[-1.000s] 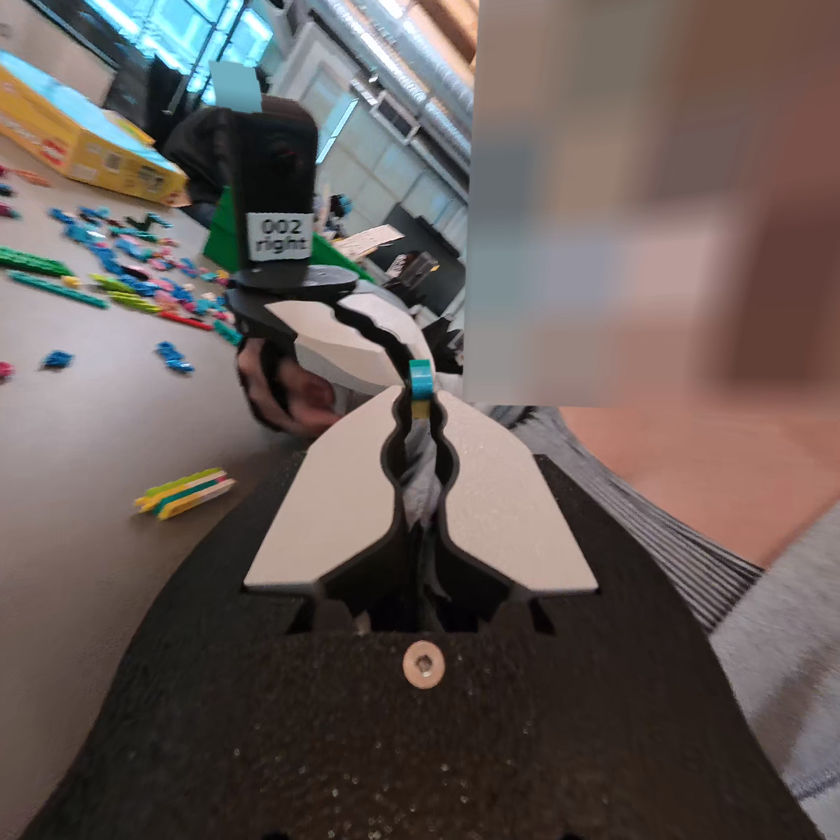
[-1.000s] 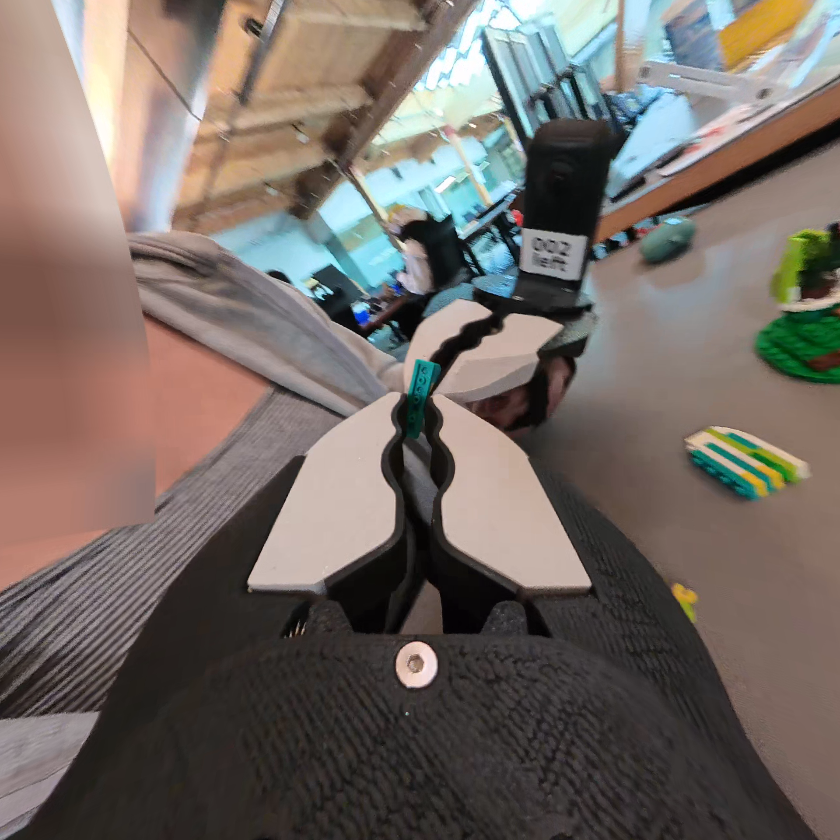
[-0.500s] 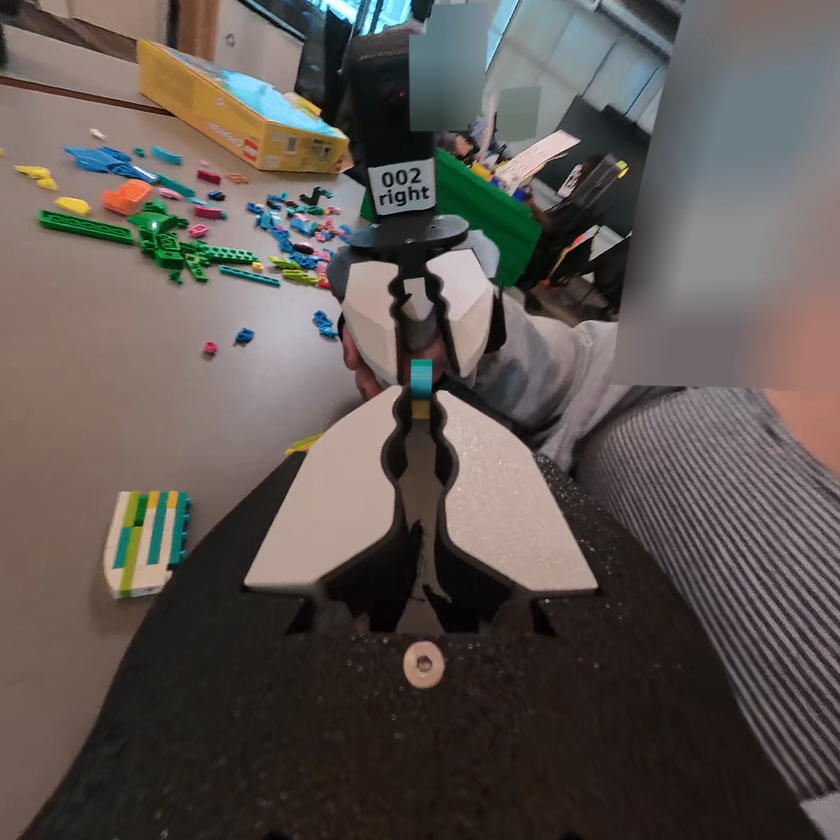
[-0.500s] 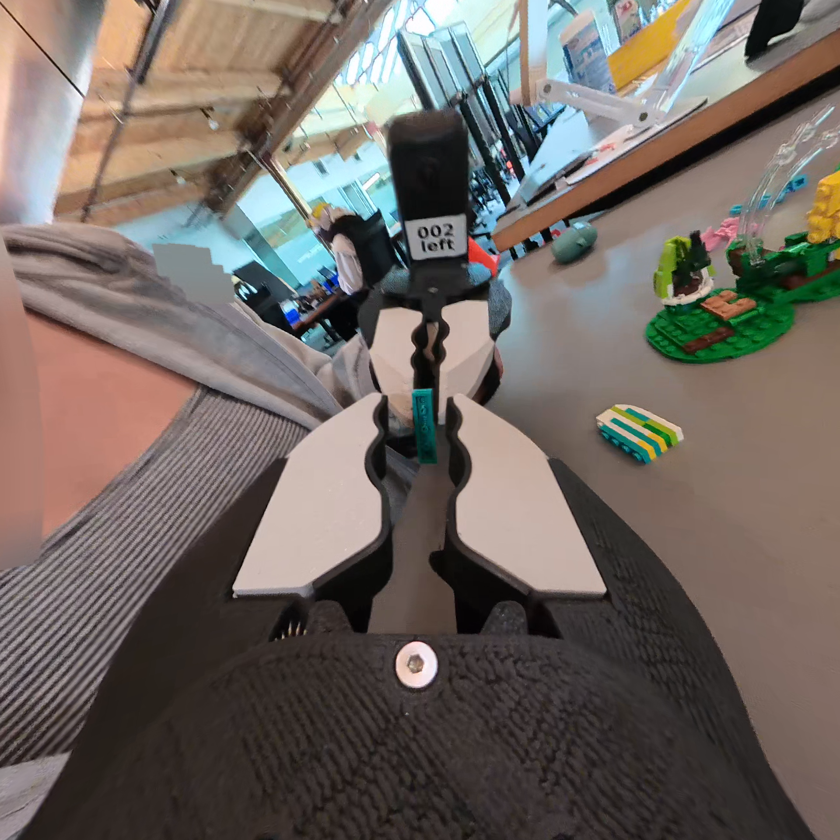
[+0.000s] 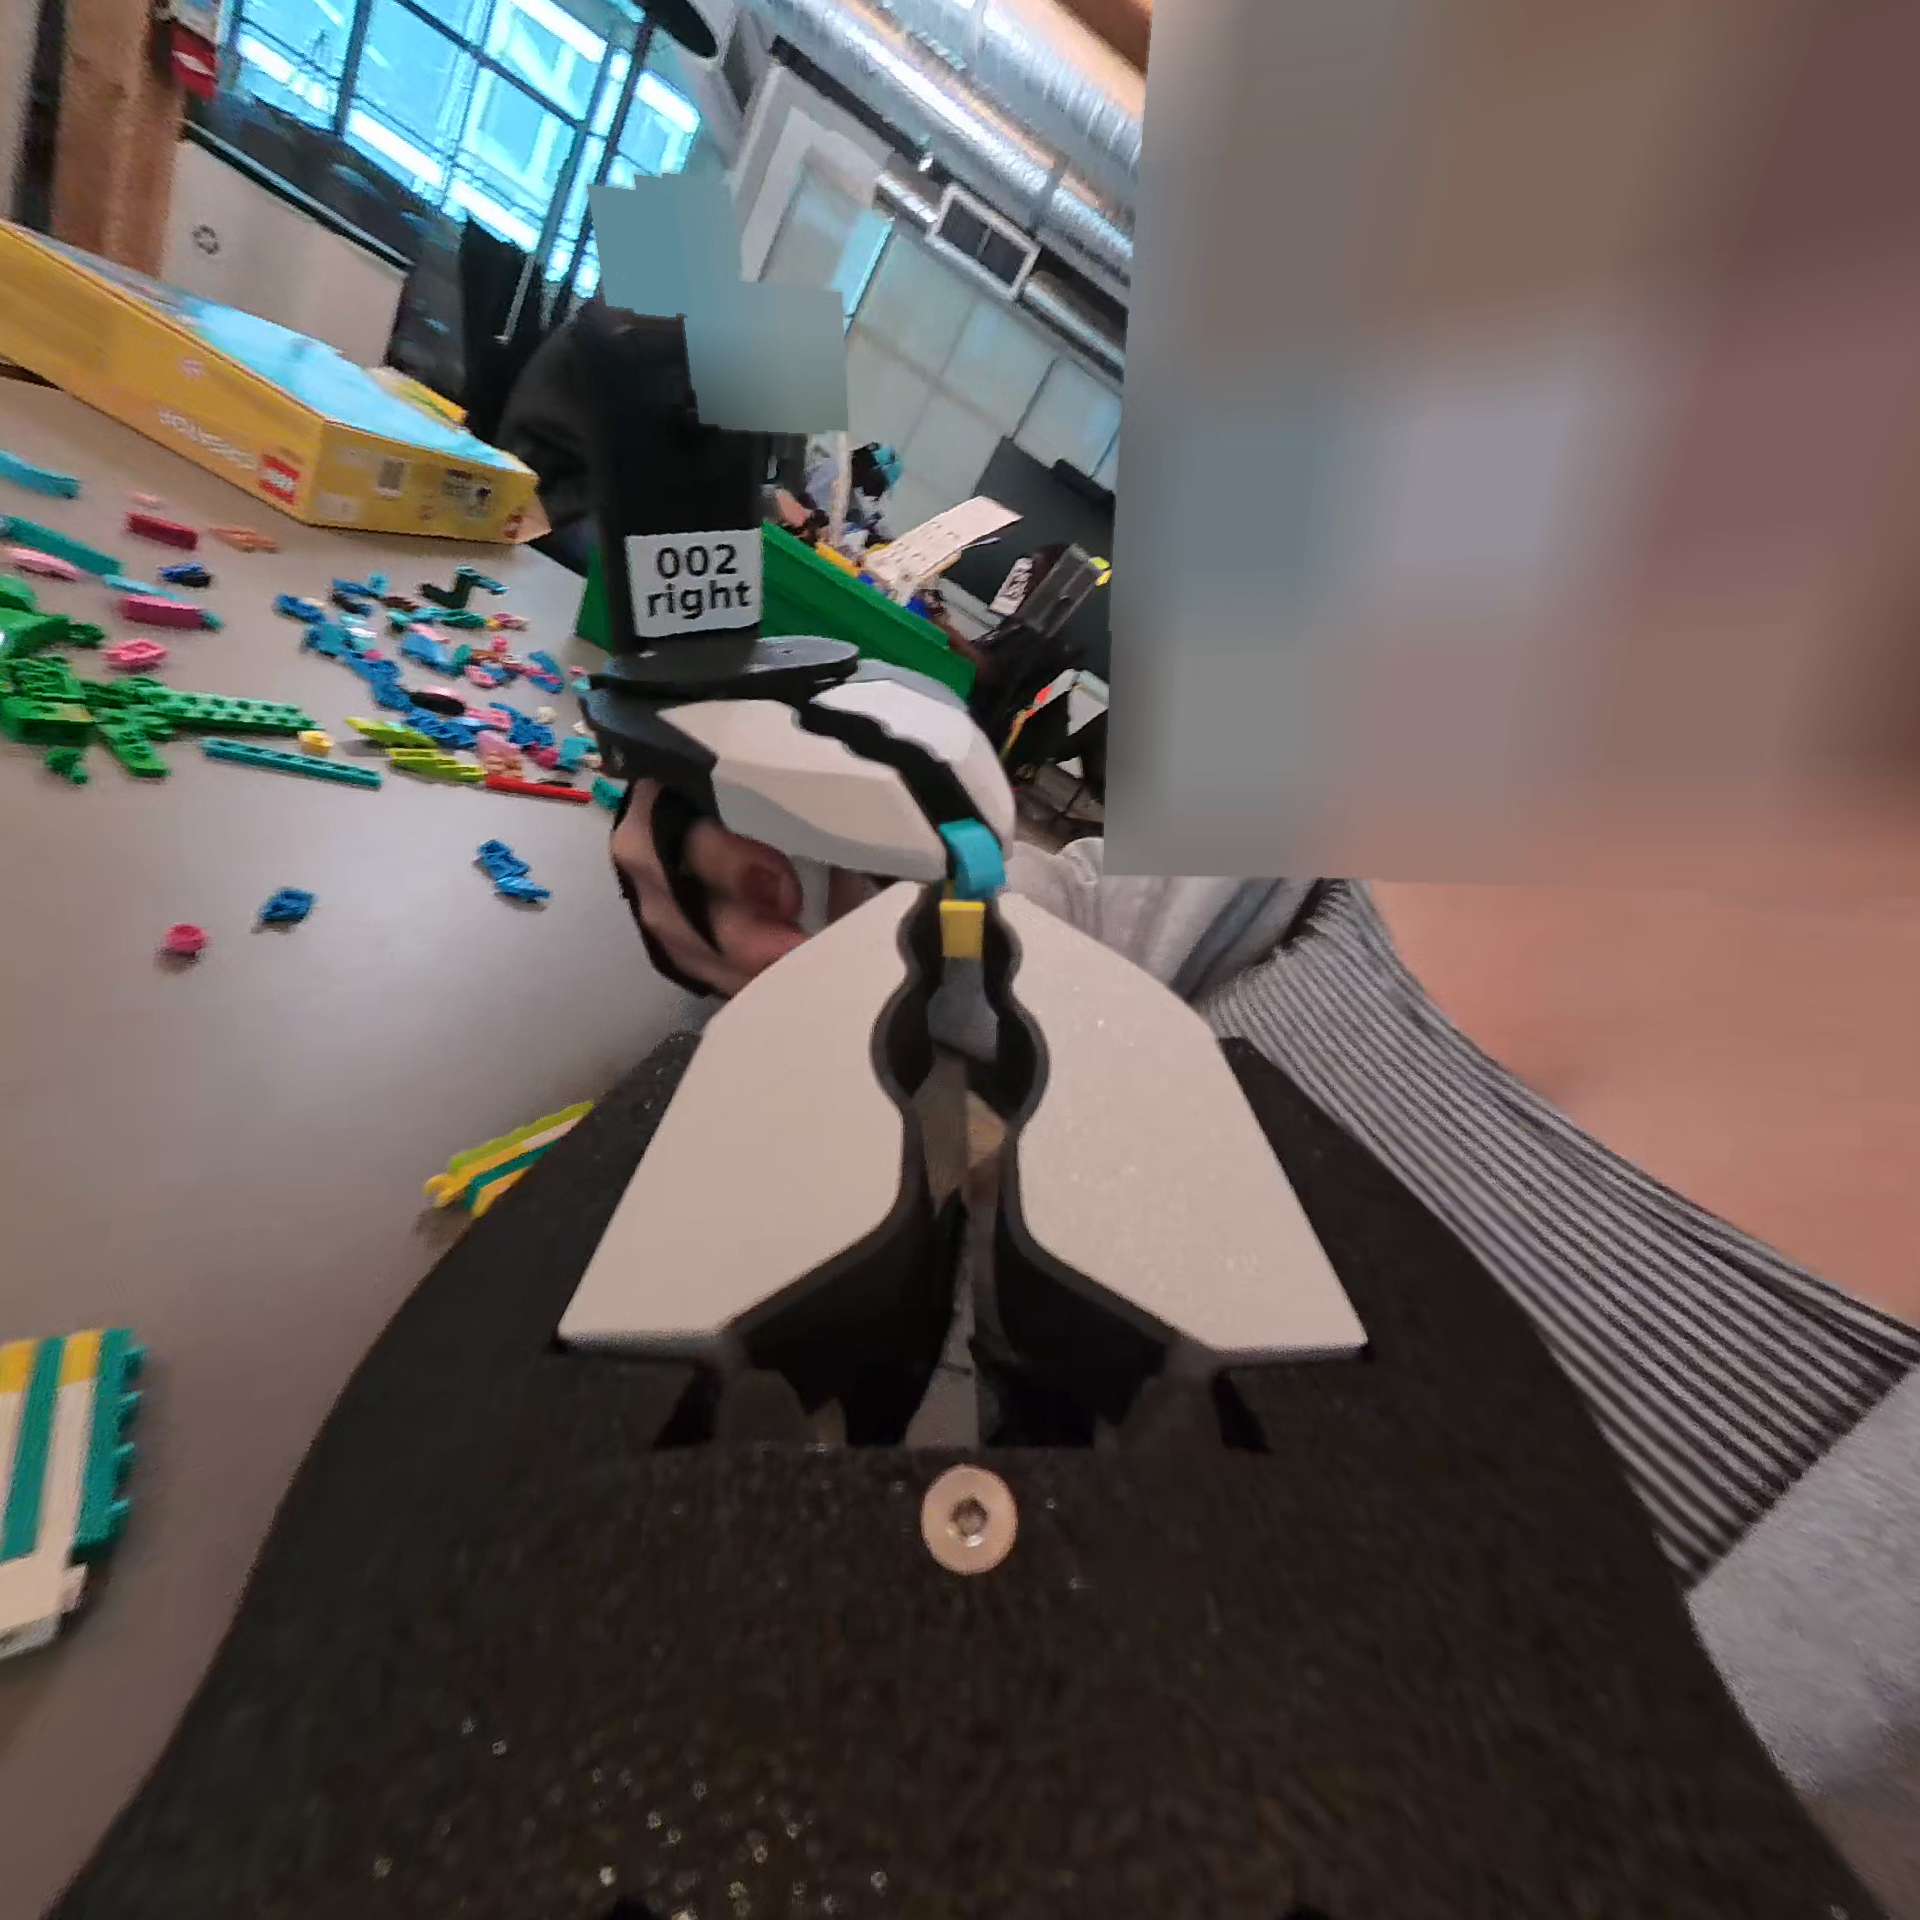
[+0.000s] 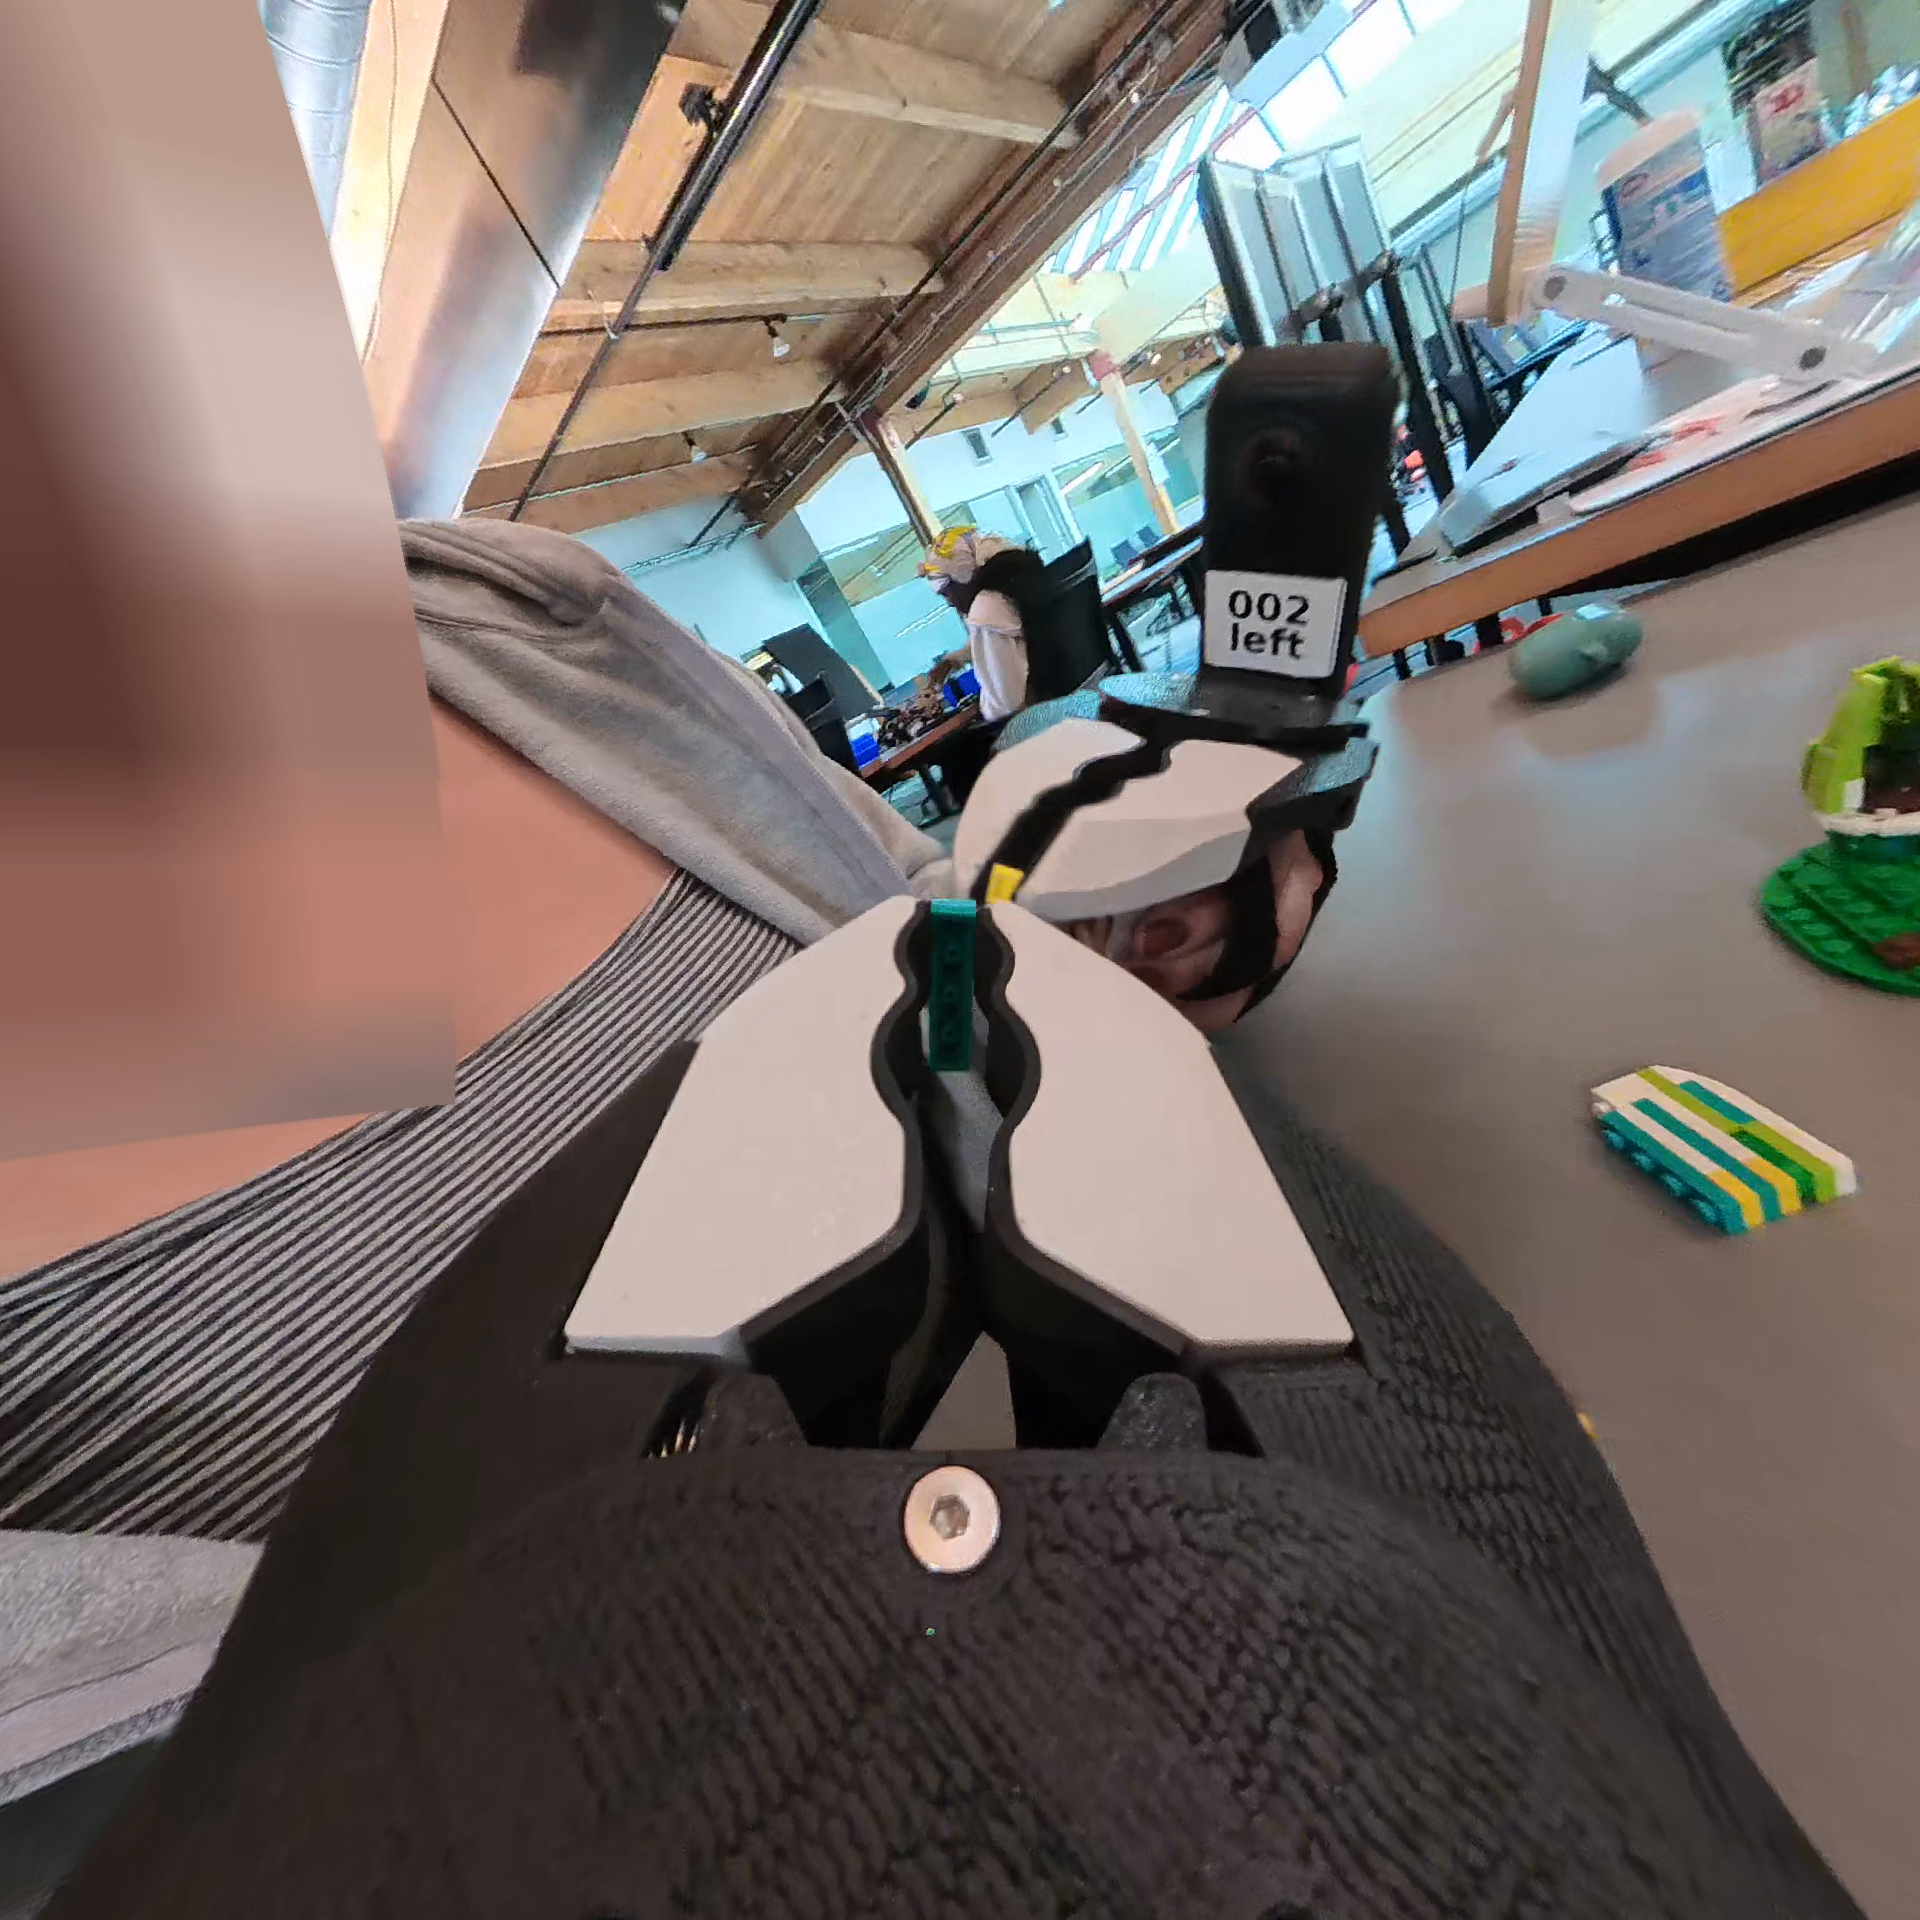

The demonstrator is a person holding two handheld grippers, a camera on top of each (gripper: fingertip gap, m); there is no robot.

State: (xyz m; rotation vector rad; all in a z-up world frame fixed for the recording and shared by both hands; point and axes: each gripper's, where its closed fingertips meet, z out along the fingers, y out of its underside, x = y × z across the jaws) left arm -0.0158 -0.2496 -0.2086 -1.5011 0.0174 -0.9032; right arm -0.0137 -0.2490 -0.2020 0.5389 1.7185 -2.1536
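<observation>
While touching tips, left gripper [image 5: 961, 920] (yellow brick [image 5: 961, 928]) meets right gripper [image 6: 951, 914].

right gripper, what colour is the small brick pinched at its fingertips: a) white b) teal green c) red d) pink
b: in the right wrist view the right gripper has its two fingertips closed on a narrow teal-green brick, while the left gripper just ahead pinches a yellow piece.

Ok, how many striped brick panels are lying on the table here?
2 in the left wrist view: one striped panel at the left edge, another partly hidden behind the left hand-held gripper. The right wrist view shows only one.
</observation>
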